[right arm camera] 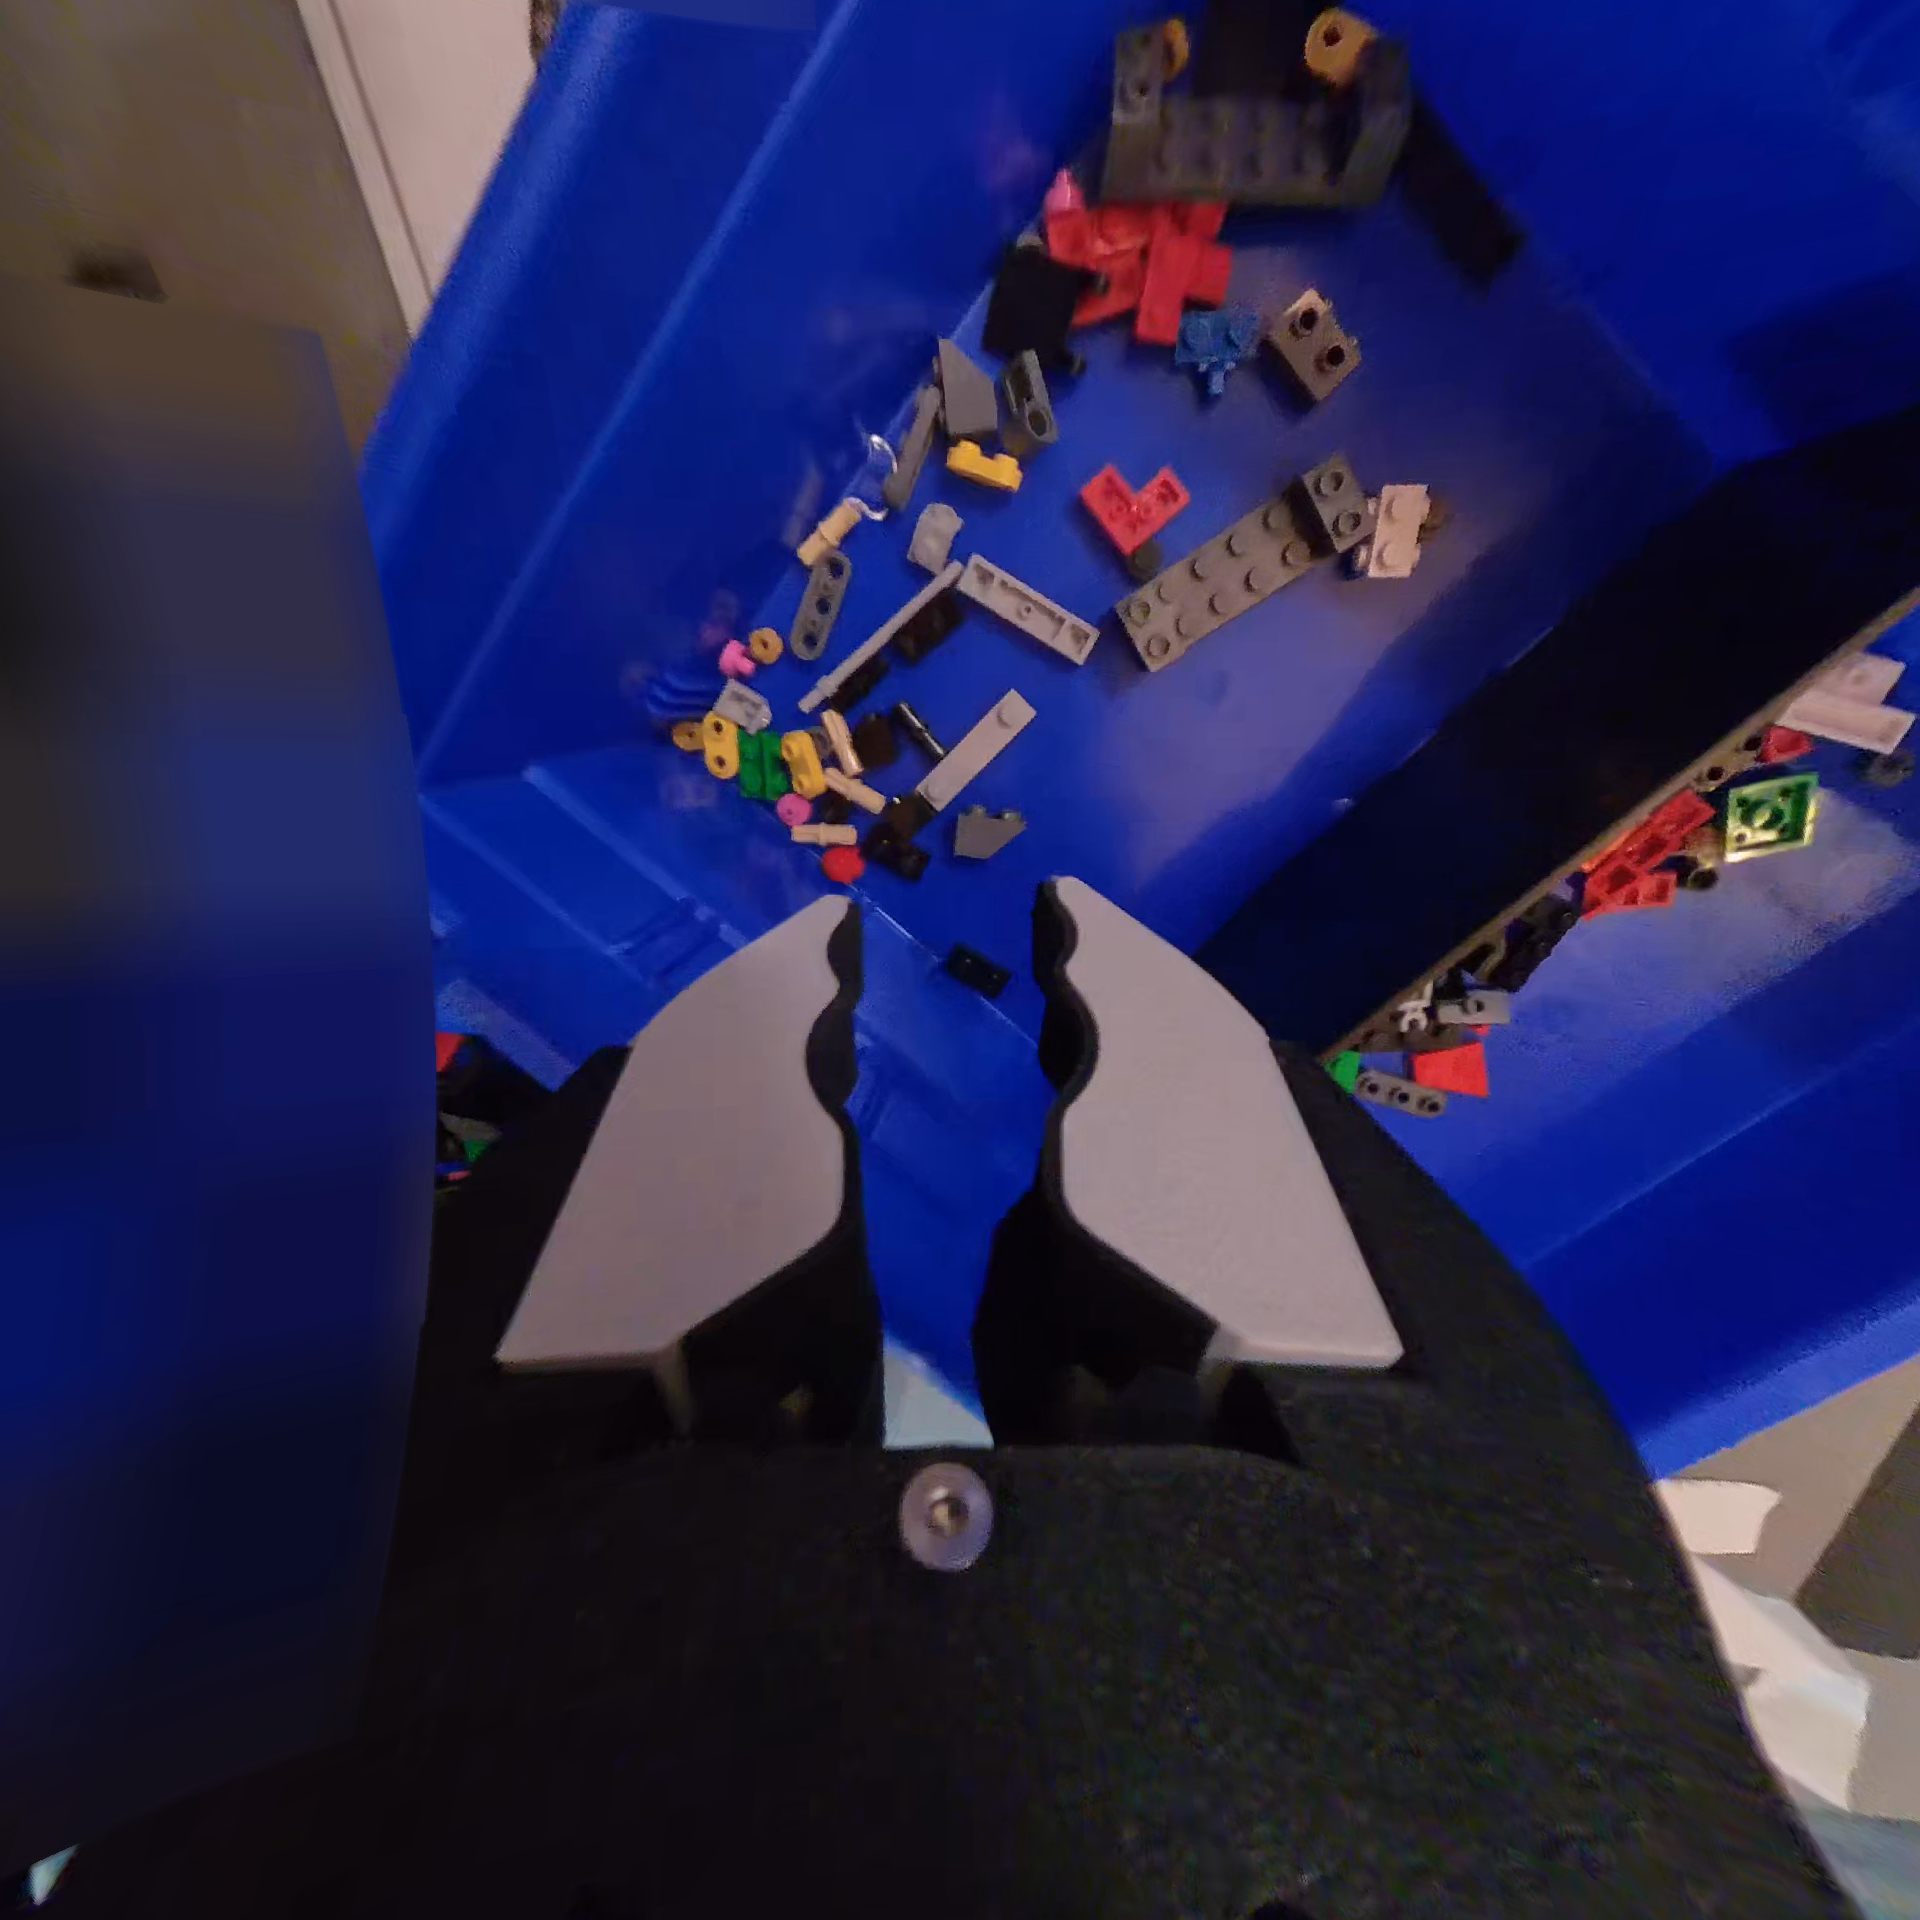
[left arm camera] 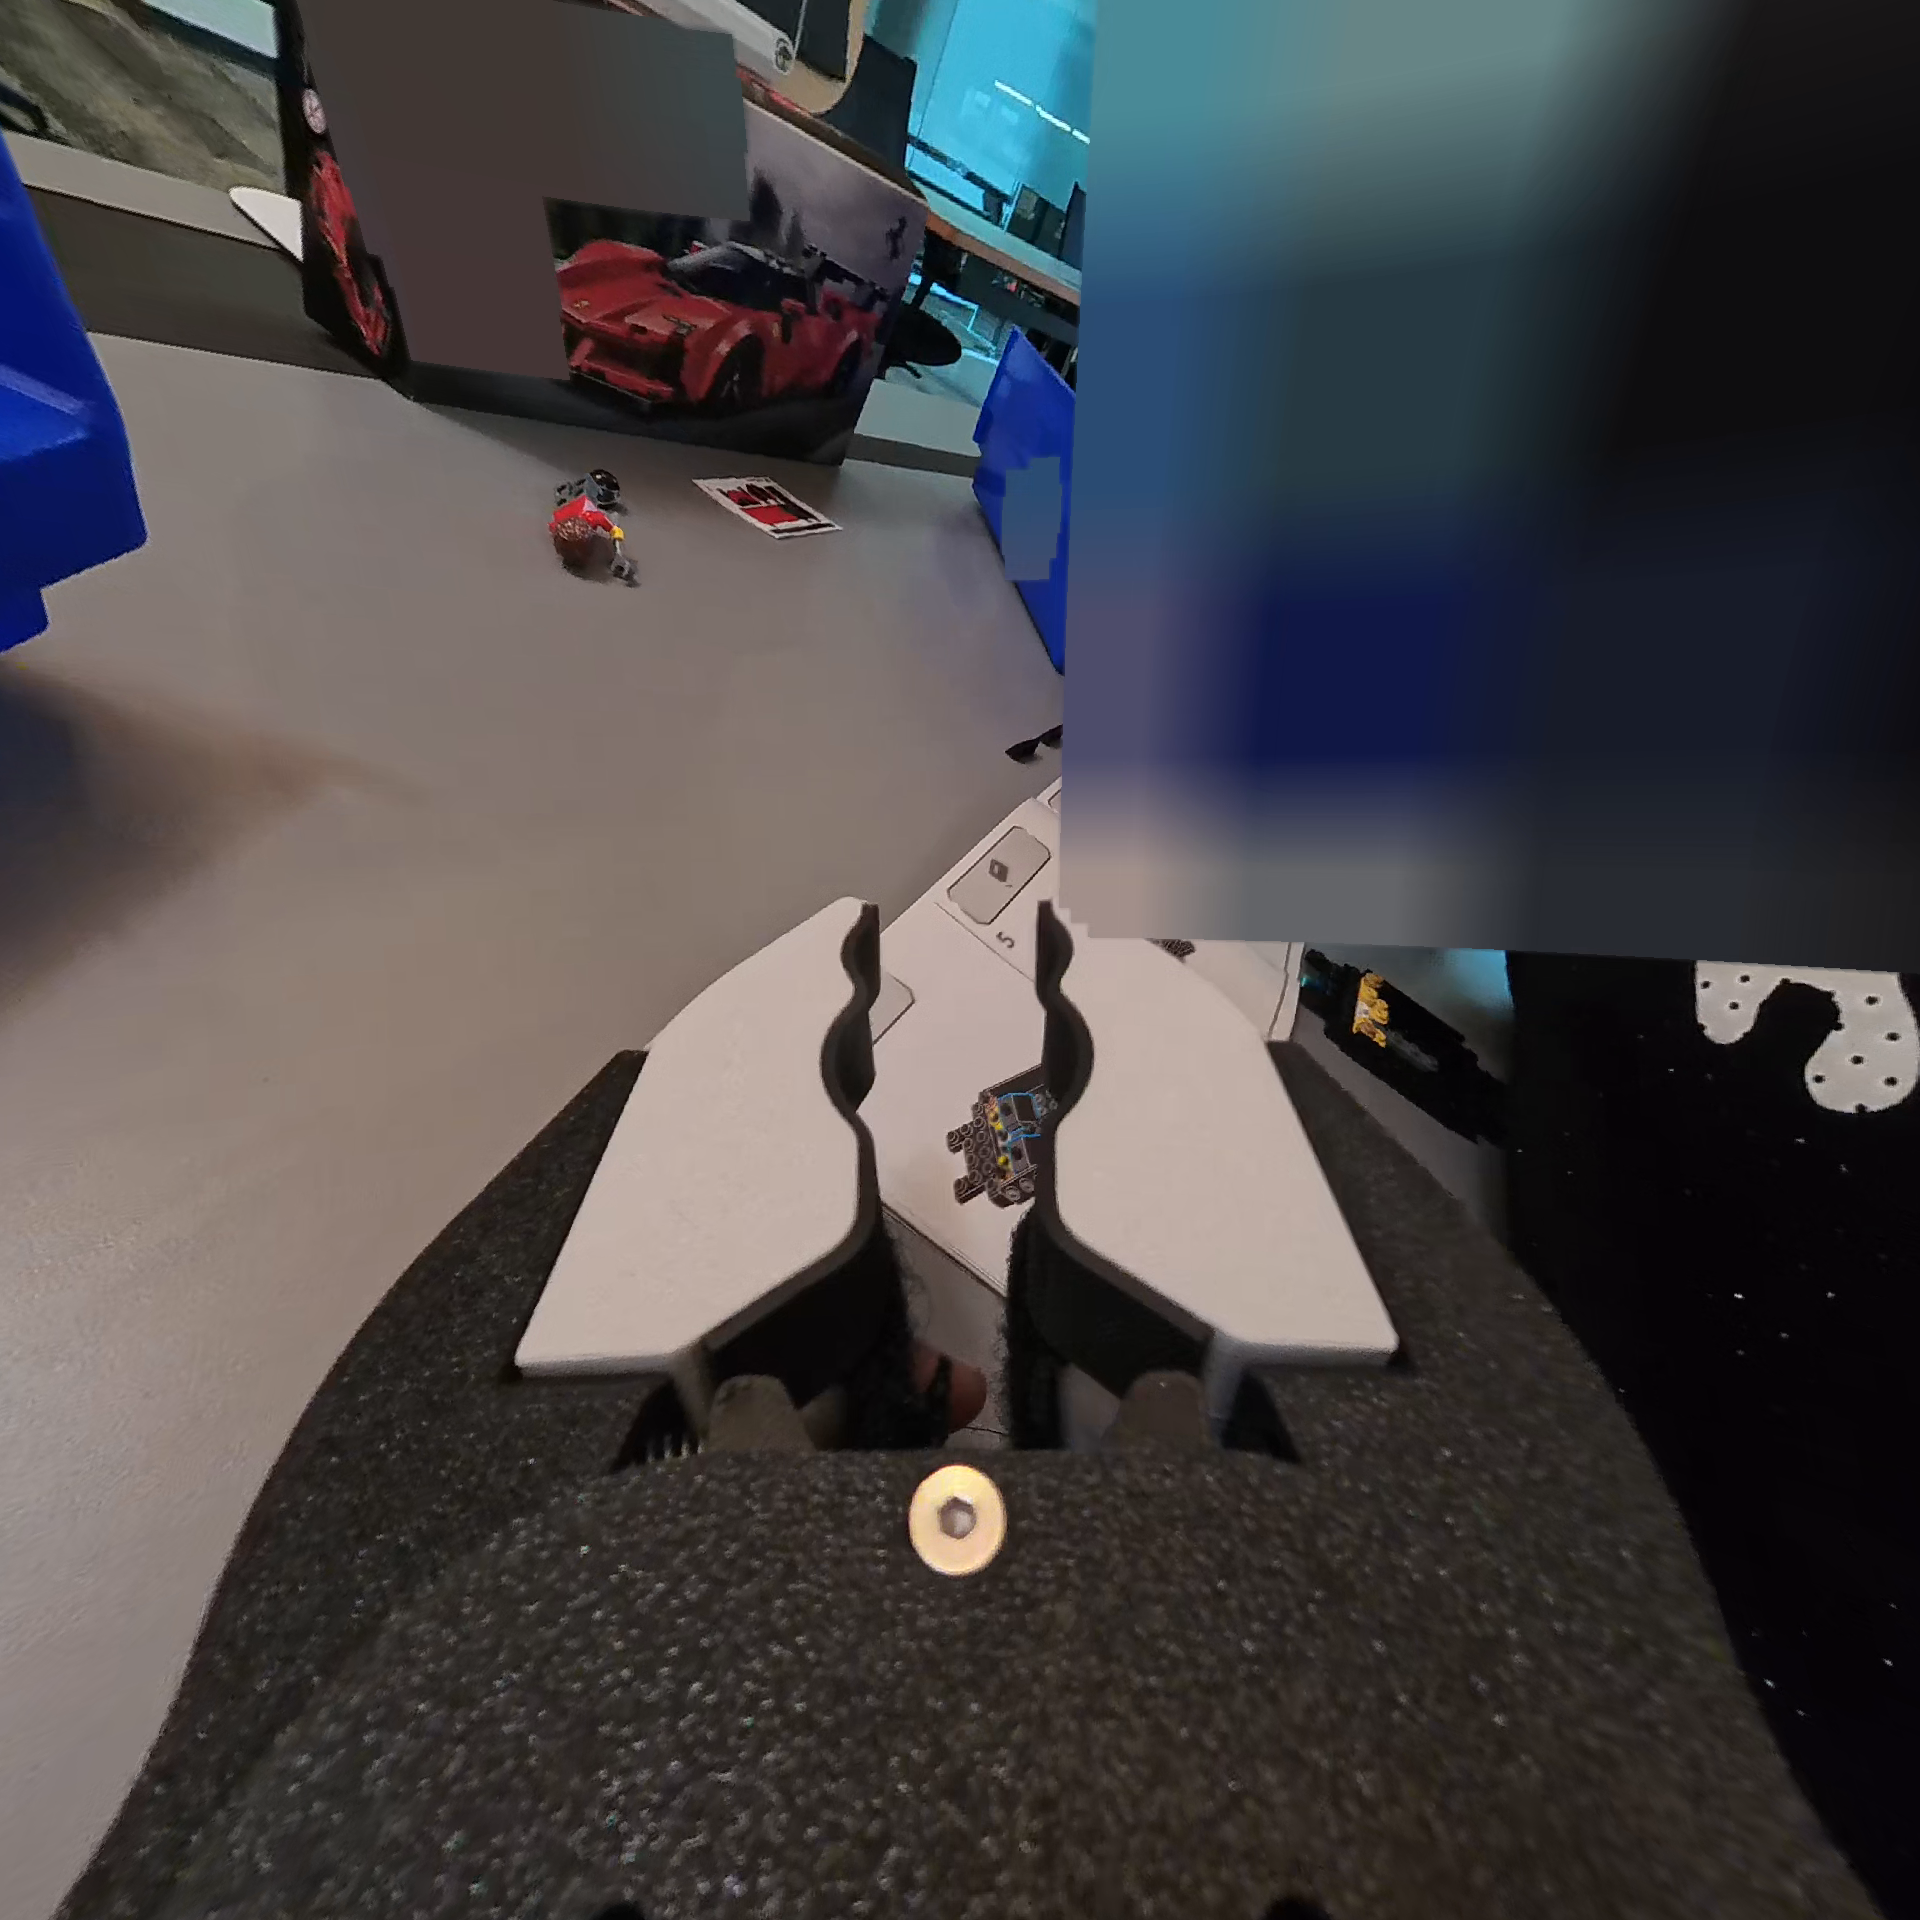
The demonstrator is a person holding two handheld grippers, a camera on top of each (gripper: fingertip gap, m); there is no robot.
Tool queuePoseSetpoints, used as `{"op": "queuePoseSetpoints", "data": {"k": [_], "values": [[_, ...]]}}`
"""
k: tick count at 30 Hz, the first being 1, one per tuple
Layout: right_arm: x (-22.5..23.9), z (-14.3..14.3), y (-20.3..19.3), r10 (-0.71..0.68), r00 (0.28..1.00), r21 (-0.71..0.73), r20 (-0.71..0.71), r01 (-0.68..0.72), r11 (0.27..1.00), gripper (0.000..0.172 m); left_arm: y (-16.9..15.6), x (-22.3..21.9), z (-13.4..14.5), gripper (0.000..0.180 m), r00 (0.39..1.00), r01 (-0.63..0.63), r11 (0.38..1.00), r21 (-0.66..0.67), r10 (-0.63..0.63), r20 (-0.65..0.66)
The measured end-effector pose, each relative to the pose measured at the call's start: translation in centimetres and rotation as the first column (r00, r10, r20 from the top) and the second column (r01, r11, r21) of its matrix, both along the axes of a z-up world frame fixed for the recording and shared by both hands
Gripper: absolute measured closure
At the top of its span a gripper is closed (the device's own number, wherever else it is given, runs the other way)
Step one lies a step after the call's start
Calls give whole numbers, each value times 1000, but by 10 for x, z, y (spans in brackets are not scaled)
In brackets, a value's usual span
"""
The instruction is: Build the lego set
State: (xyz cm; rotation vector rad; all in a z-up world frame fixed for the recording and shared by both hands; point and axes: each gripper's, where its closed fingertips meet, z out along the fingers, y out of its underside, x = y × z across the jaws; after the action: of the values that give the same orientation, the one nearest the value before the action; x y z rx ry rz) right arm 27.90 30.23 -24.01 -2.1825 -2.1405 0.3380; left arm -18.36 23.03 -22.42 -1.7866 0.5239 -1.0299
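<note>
My left gripper point(left arm camera: 956, 920) is open and holds nothing. It hovers over a white instruction booklet point(left arm camera: 971, 940) lying on the grey table point(left arm camera: 416, 831). A printed drawing of a dark brick assembly point(left arm camera: 1003, 1143) shows on the page between its fingers. My right gripper point(right arm camera: 948, 899) is open and holds nothing. It hangs above a blue bin point(right arm camera: 1299, 748) with several loose bricks in it. A small black plate point(right arm camera: 977, 968) lies in the bin below the gap between the fingers, clear of both pads. A dark grey slope brick point(right arm camera: 989, 831) and a red round stud point(right arm camera: 843, 862) lie just beyond.
A toy set box with a red car picture point(left arm camera: 717, 322) stands at the back of the table. A small minifigure with loose parts point(left arm camera: 592, 530) and a sticker sheet point(left arm camera: 766, 506) lie before it. Blue bins stand at the left point(left arm camera: 52, 436) and the right point(left arm camera: 1029, 499). A second blue bin with bricks point(right arm camera: 1662, 935) is at the right. My right fingertips sit around 45 cm from my left ones.
</note>
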Motion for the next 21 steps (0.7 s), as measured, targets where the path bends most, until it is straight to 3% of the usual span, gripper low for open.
{"op": "queuePoseSetpoints", "data": {"k": [4, 13, 15, 21], "values": [[-11, -8, 10, 56, 998, 14, 18, -56, 998, 138, 1, -3, 3, 152, 999, -1, 1000, -14, 1, 48], [-60, -23, -3, 278, 947, 12, -159, -280, 960, 136, 0, 0, -2, 150, 1000, 13, 999, -30, -12, 16], [-71, -24, -5, 293, 931, 35, -218, -293, 955, 144, 0, 3, -4, 150, 1000, 26, 999, -43, -26, 4], [-58, -32, -16, 340, 924, -75, -174, -357, 931, 150, -1, 3, -5, 150, 1000, 29, 998, -48, -30, -3]]}}
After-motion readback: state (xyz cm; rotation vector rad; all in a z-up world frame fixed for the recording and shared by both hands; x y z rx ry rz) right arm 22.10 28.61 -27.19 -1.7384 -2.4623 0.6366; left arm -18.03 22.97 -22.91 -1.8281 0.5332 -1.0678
